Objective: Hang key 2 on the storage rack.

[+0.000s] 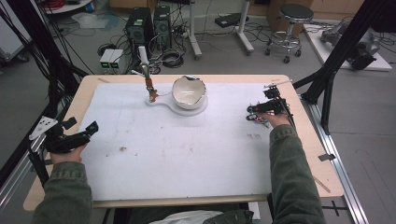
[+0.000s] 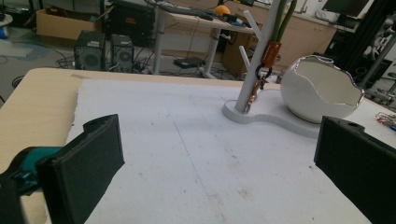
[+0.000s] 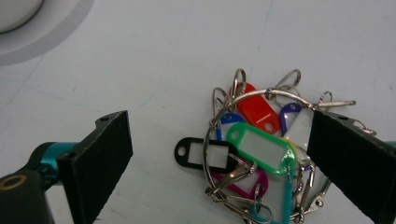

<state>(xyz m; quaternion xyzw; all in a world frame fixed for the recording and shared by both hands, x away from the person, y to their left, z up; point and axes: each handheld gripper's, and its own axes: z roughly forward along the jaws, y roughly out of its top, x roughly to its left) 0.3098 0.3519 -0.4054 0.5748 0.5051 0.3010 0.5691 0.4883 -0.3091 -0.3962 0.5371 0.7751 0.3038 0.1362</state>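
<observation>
A bunch of coloured key tags [image 3: 264, 147] on a metal ring lies on the white mat, at the right of the table in the high view [image 1: 256, 118]. My right gripper [image 3: 219, 121] hangs low over it, jaws wide apart, with the bunch between them and the right jaw at the ring's edge. A white cracked-egg bowl [image 1: 189, 91] sits on a white base [image 1: 196, 109] with a branched post [image 1: 144, 58]. An orange tag [image 2: 271, 52] hangs on that post. My left gripper [image 1: 91, 127] rests at the table's left edge, open and empty.
The white mat [image 1: 177, 149] covers most of the wooden table [image 1: 322, 172]. A black frame strut [image 1: 336, 51] rises past the right rear corner. Beyond the table the floor holds computer towers [image 1: 140, 25], cables and a stool [image 1: 289, 23].
</observation>
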